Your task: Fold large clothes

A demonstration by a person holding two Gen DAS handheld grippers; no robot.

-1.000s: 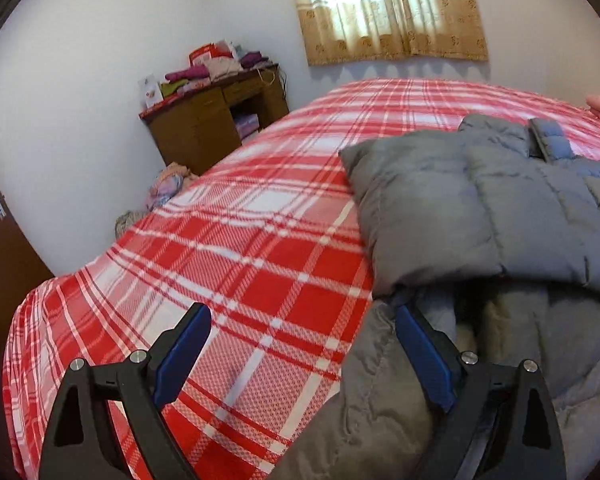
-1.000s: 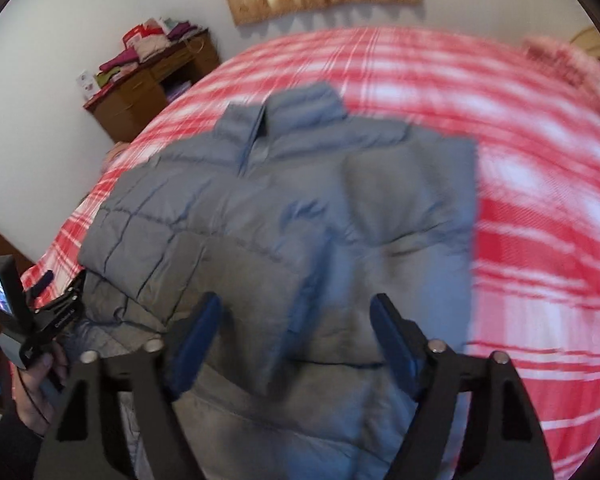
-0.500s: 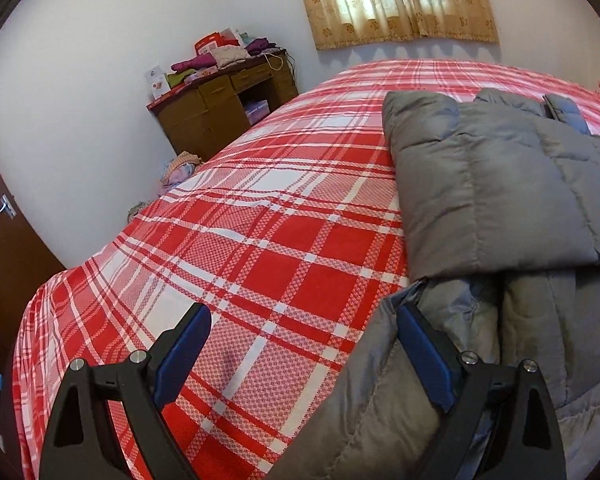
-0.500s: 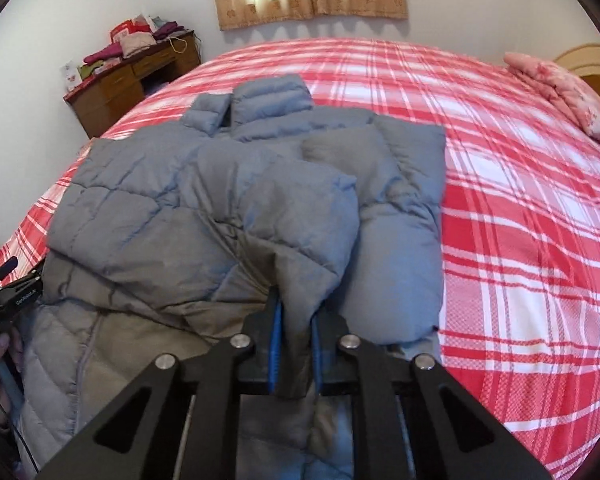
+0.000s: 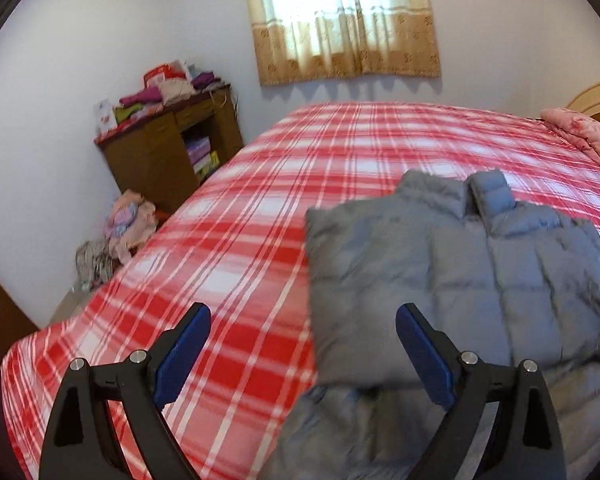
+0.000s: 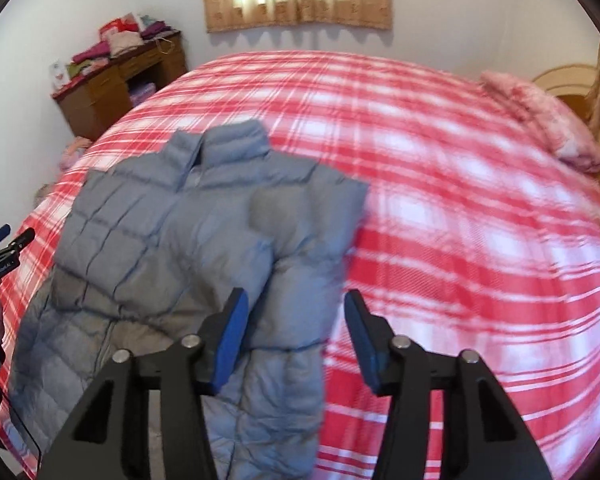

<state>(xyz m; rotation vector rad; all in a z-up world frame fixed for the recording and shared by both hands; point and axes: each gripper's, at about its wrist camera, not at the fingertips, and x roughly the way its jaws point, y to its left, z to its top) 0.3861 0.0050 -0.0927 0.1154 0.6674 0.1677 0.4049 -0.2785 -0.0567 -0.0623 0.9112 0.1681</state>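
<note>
A grey puffer jacket point(image 5: 460, 280) lies on the red plaid bed point(image 5: 260, 220), collar toward the far wall, both sleeves folded across its front. It also shows in the right wrist view point(image 6: 172, 248). My left gripper point(image 5: 302, 344) is open and empty, raised above the jacket's left edge. My right gripper point(image 6: 292, 332) is open and empty, above the jacket's right side, by the folded sleeve point(image 6: 300, 216). The left gripper also shows at the left edge of the right wrist view point(image 6: 0, 244).
A wooden desk point(image 5: 168, 152) piled with clothes stands by the far left wall, with a heap of clothes point(image 5: 128, 224) on the floor beside it. A pink pillow point(image 6: 548, 120) lies at the bed's right end. A curtained window point(image 5: 340, 20) is behind.
My right gripper was shut on the sleeve half a second ago; it has let go and opened, and the sleeve lies on the jacket. Both grippers have lifted and pulled back.
</note>
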